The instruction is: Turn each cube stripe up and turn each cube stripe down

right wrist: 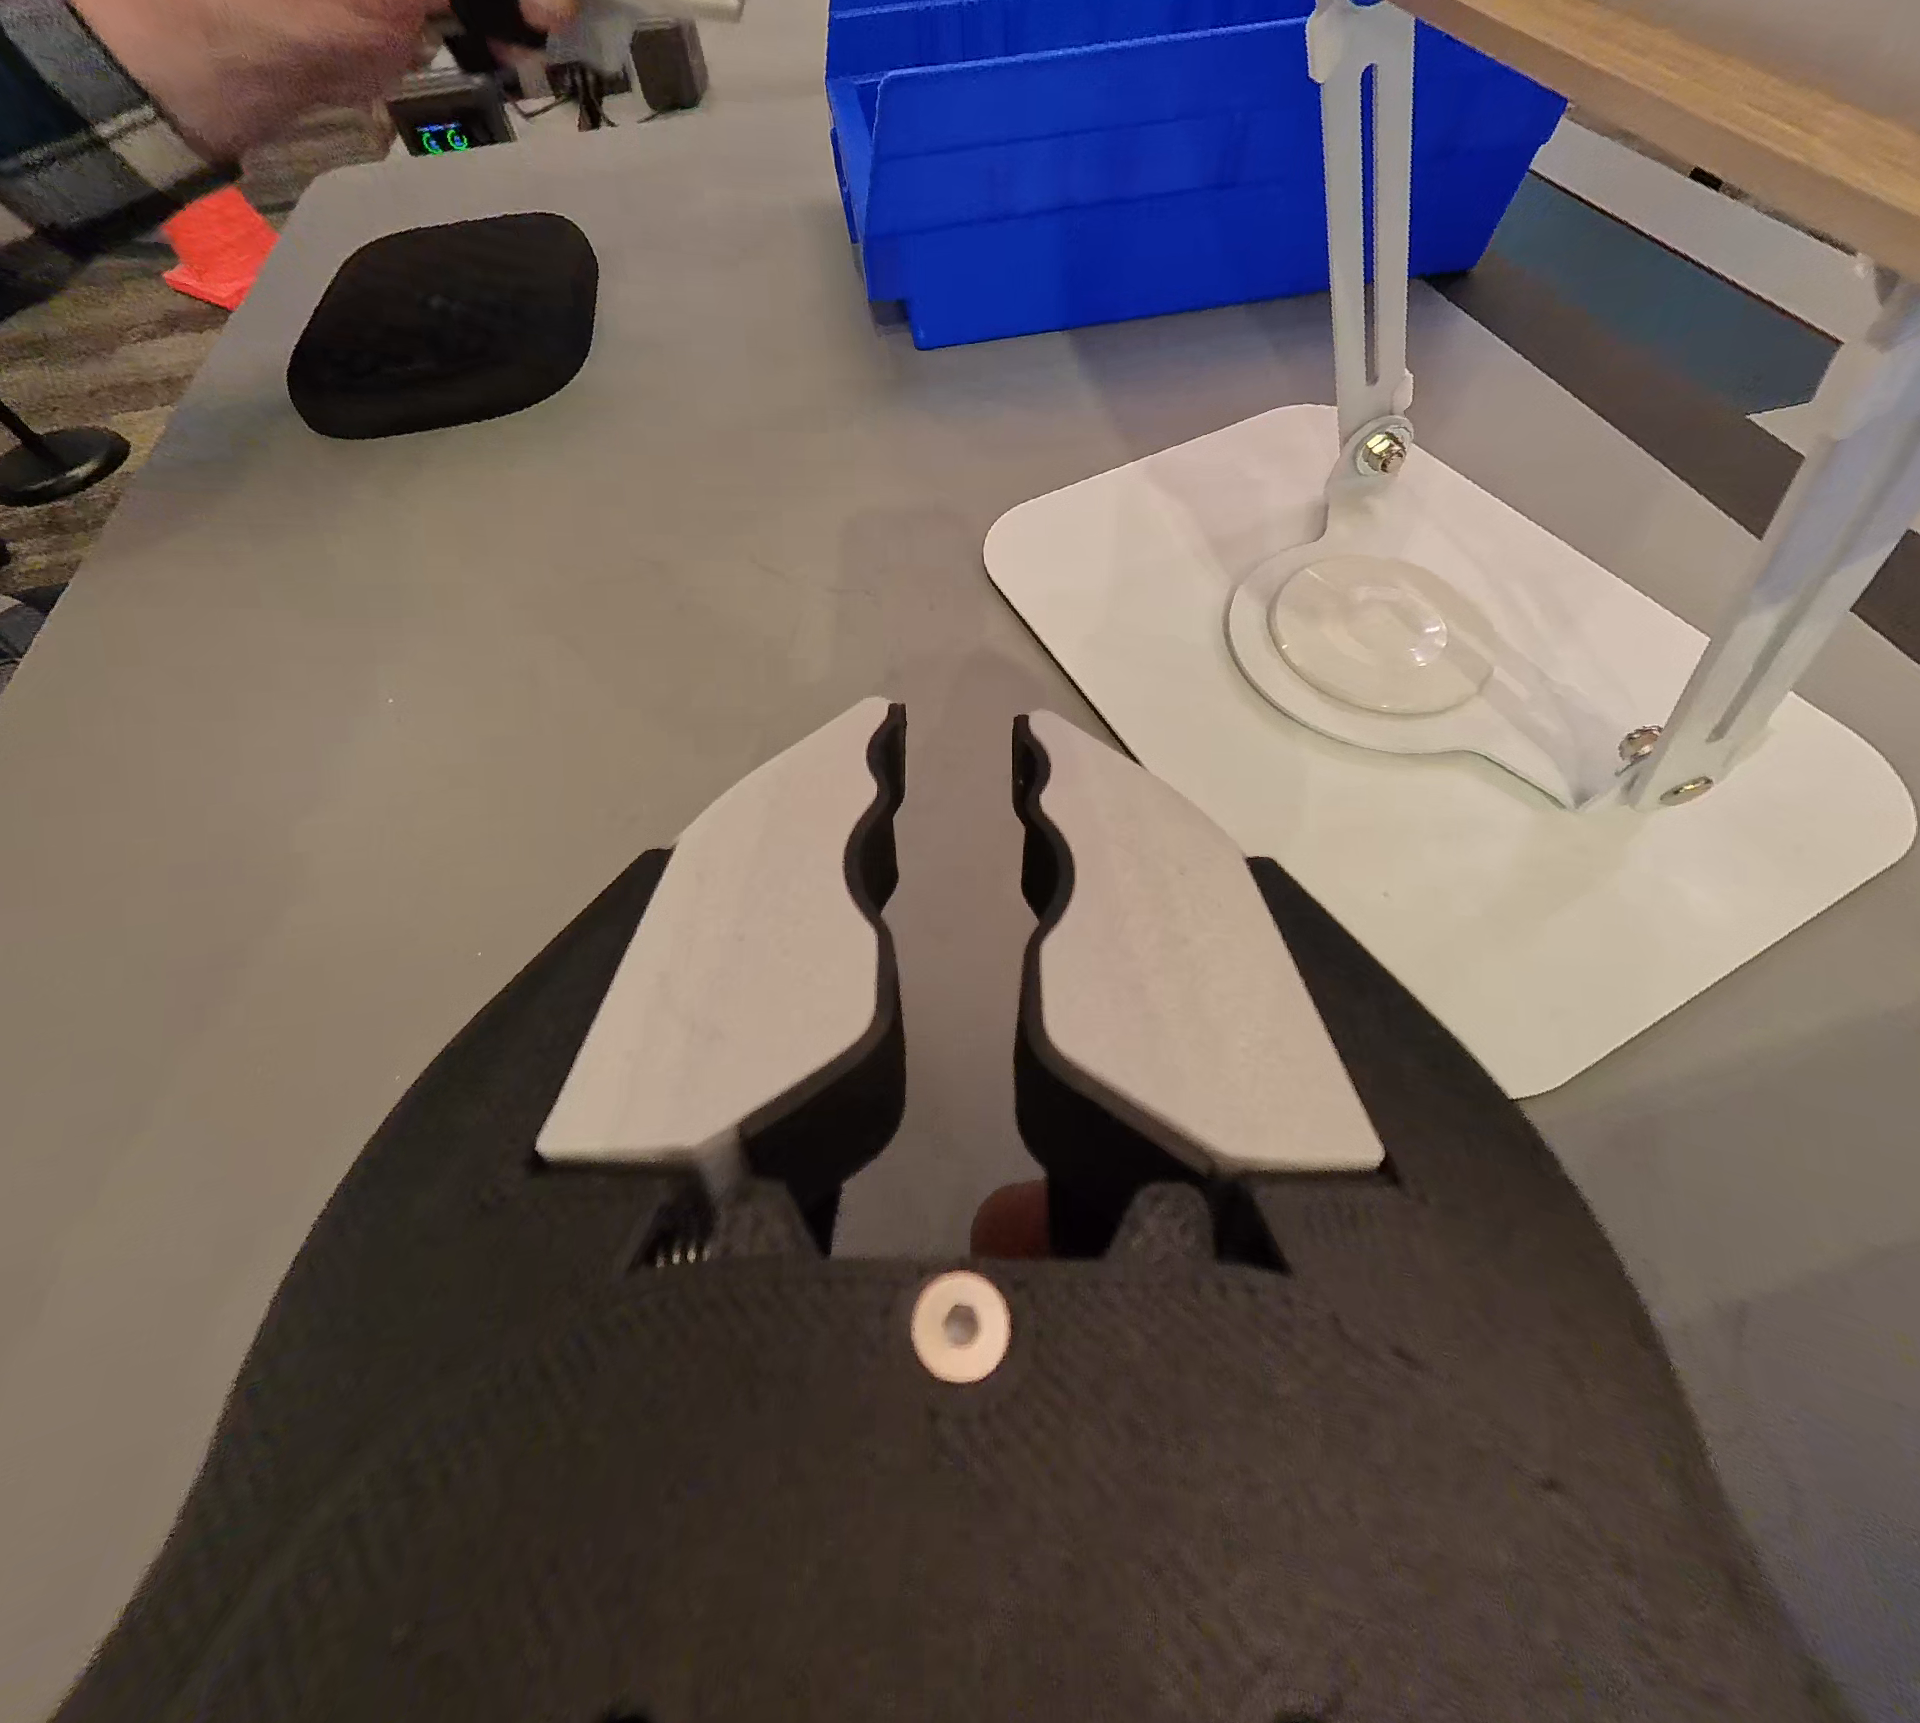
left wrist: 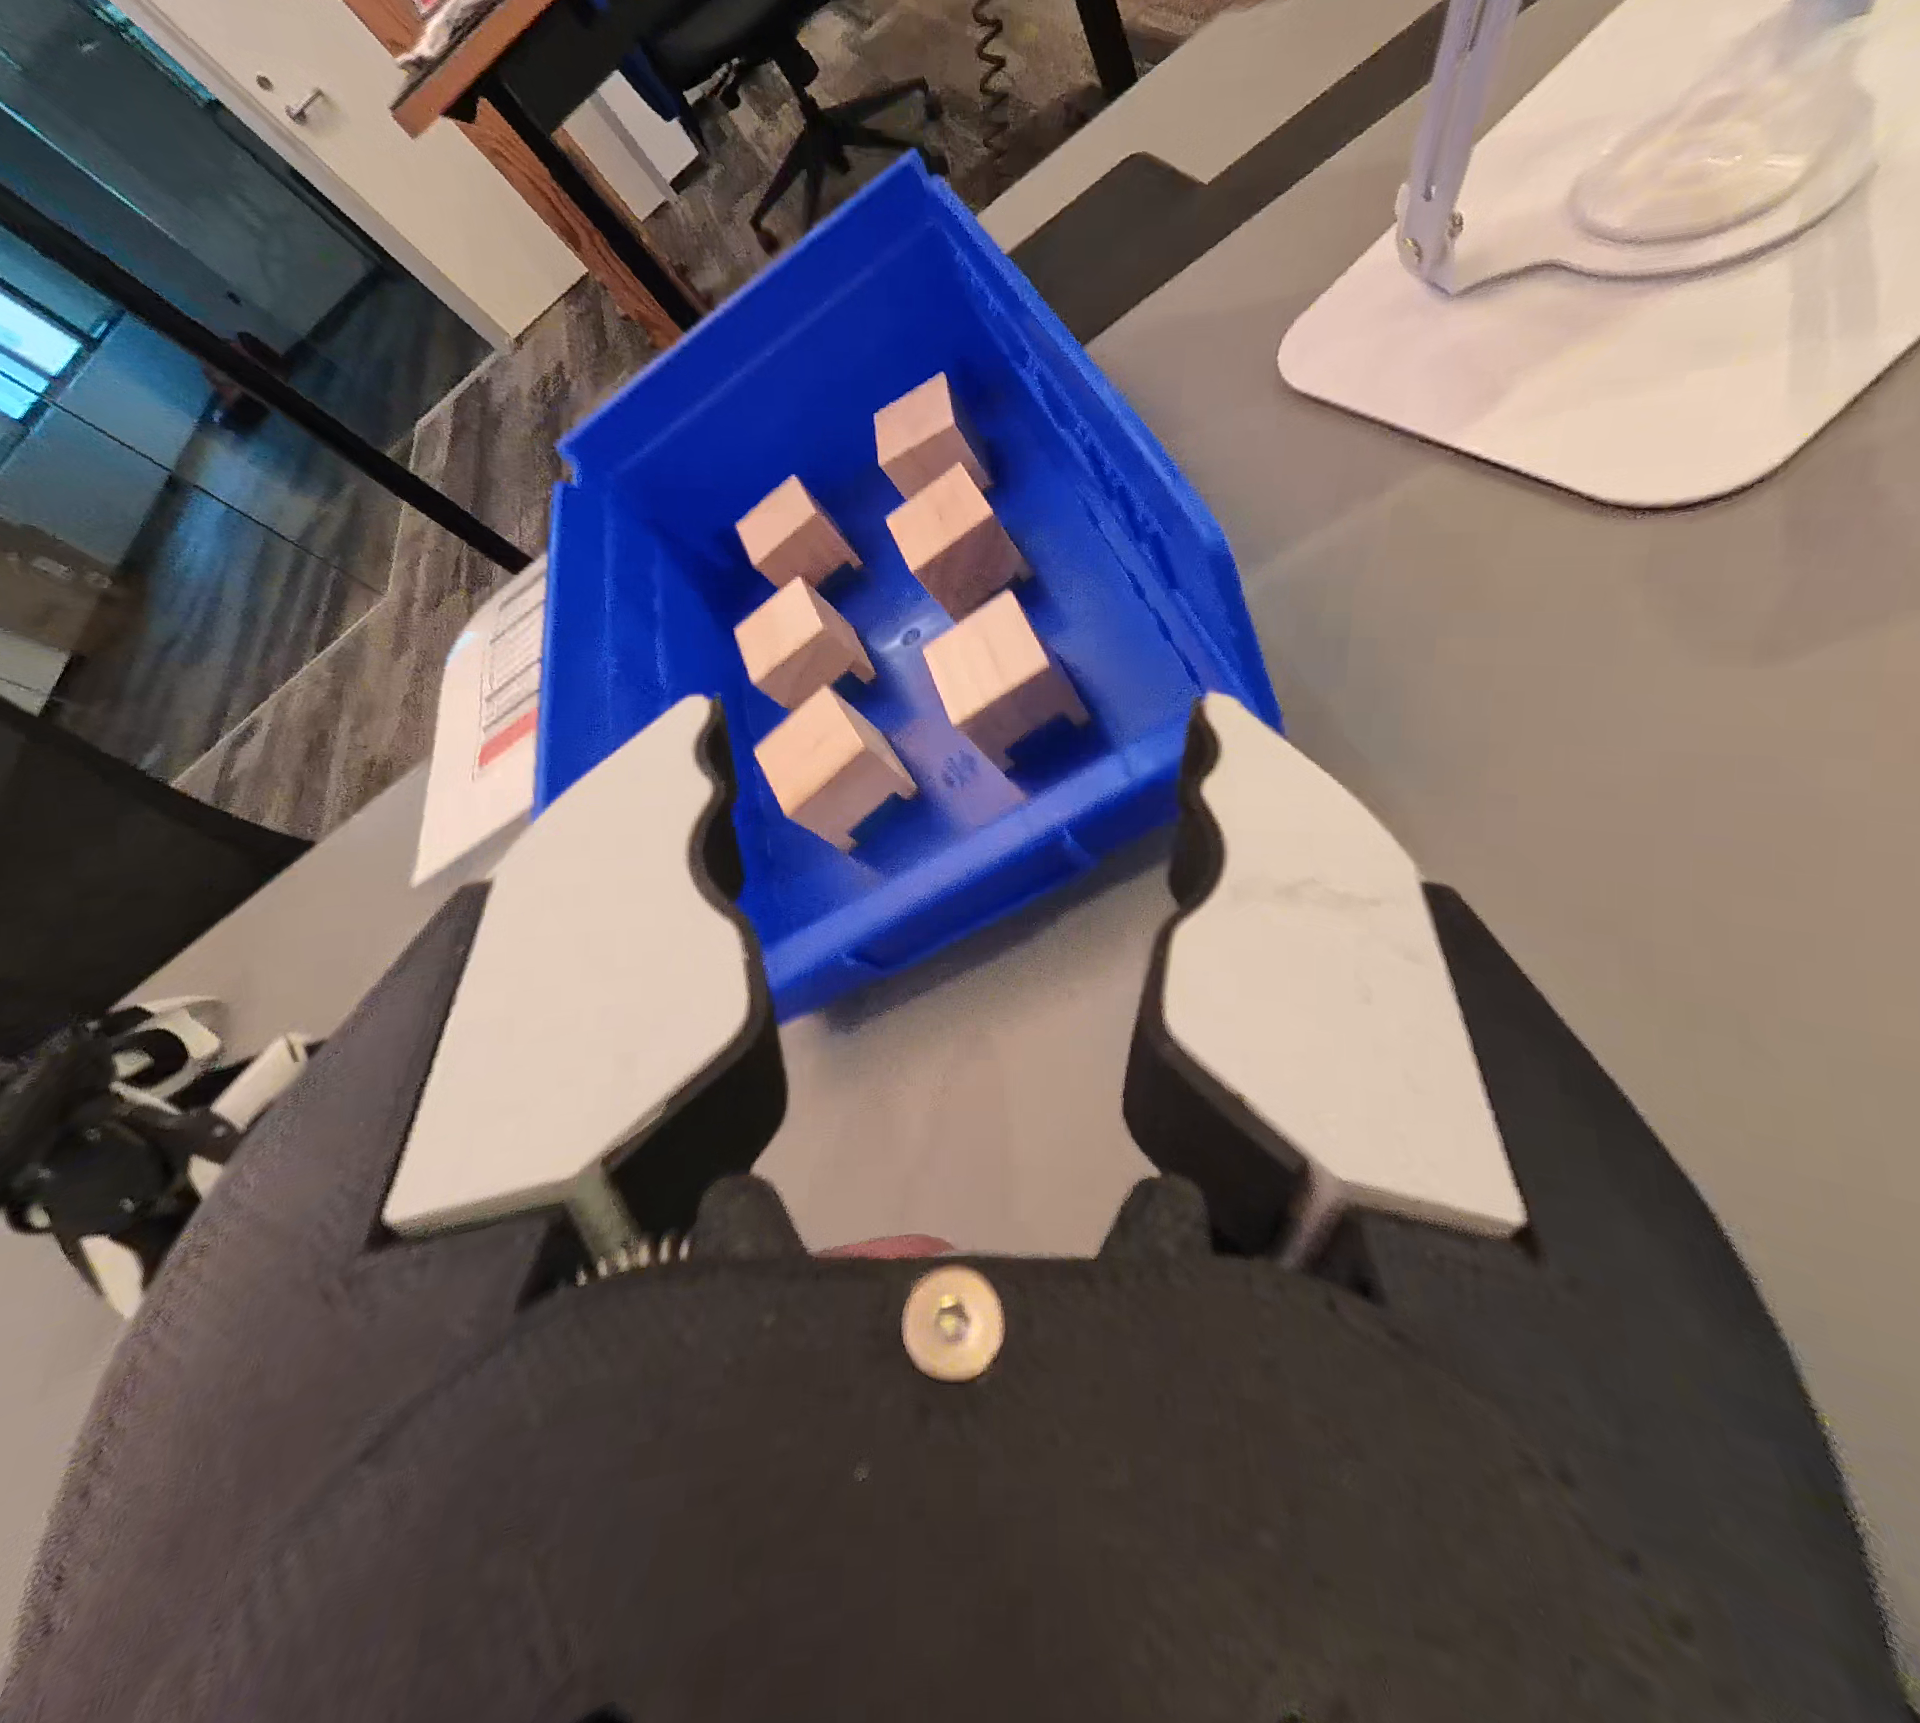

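1. Your left gripper [left wrist: 951, 717] has its jaws spread wide and empty. It hangs above the near end of the blue bin [left wrist: 1226, 551], which stands on the grey table [left wrist: 1558, 738].
2. The six wooden cubes [left wrist: 798, 639] sit on the bin floor in two rows of three running from near to far. No stripe is plain on any top face here, so I cannot tell which way up each one is.
3. Your right gripper [right wrist: 958, 717] has its jaws a narrow gap apart with nothing between them. It rests low over bare table, well apart from the bin and just left of the white stand base [right wrist: 1143, 634].
4. Risk: the cubes stand close together in each row. Wide jaws coming down on the near left cube [left wrist: 821, 764] could nudge the cube behind it, so centre on one cube only.
5. Risk: the near bin wall is just beside the near cubes. A shallow approach could catch a finger on the rim and drag the bin, so come down steeply.
6. Risk: this view is blurred with motion. If you close before settling, the grip may land on a corner and the cube could twist or drop on the wrong face.
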### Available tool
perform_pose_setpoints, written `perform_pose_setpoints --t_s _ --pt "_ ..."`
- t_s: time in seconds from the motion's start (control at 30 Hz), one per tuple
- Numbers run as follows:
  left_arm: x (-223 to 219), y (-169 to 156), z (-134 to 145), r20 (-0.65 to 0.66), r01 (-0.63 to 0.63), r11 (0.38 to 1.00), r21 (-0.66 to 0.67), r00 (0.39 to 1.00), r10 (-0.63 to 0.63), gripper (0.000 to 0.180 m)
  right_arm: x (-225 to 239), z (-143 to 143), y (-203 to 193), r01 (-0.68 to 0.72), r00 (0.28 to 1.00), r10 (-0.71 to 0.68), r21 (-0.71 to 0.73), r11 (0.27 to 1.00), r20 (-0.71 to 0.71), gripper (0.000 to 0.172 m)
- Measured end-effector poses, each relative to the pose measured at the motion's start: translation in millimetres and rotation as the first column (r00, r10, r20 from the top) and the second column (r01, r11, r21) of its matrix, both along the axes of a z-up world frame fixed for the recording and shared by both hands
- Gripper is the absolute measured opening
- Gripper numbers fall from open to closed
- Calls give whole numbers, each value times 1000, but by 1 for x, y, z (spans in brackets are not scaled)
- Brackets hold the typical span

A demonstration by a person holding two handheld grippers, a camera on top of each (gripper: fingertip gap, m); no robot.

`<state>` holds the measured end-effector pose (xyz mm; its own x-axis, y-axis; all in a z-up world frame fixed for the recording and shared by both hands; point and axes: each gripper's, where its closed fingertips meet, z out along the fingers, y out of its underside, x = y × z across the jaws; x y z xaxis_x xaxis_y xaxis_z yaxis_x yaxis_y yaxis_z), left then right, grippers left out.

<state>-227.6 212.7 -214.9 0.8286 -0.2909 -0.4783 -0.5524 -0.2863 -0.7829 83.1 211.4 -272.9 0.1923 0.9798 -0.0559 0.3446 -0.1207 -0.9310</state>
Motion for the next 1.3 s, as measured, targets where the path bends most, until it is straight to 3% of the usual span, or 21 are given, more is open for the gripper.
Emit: perform_pose_setpoints --t_s 0.1,0.2,0.27,0.37,0.47,0.57,0.73,0.9,0.97,1.03,1.13,1.23,1.3 --pt "1 25 11 -13 -14 997 -82 1000 13 72 1 -1 1 3 1000 -3 -6 1000 0 19" --pt "-19 52 0 -29 -98 969 -229 995 93 68 2 0 3 8 1000 -8 -12 1000 -7 19" --pt "-28 67 -8 45 -119 946 -301 989 139 50 3 1 3 11 1000 -11 -16 1000 -11 19" --pt "-44 78 -39 59 -189 857 -479 967 247 57 3 1 4 11 1000 -11 -23 1000 -16 19" --pt "-65 86 -59 -42 -298 790 -537 944 328 62 3 1 3 9 1000 -9 -26 1000 -19 19" --pt "-81 96 -62 -90 -361 766 -532 924 373 56 2 1 3 6 1000 -7 -29 1000 -21 19" --pt "-79 97 -90 -74 -343 648 -680 911 406 70 2 2 2 5 1000 -6 -32 999 -25 19" --pt "-81 101 -110 -52 -313 591 -744 908 415 61 3 2 2 8 1000 -8 -34 999 -28 19" --pt "-86 106 -112 -66 -329 606 -724 908 415 47 3 2 3 8 1000 -9 -34 999 -28 19" --pt "-86 108 -111 -27 -306 628 -716 911 412 46 3 2 3 9 1000 -10 -33 999 -28 19" --pt "-82 109 -95 79 -253 717 -649 916 394 46 3 3 3 10 1000 -11 -31 999 -29 19" --pt "-56 103 -44 338 -83 890 -448 906 255 45 2 9 0 1 999 -1 -6 1000 -50 19" --pt "-16 87 11 608 130 975 -181 794 7 45 1 19 -3 -8 997 9 18 1000 -79 19"
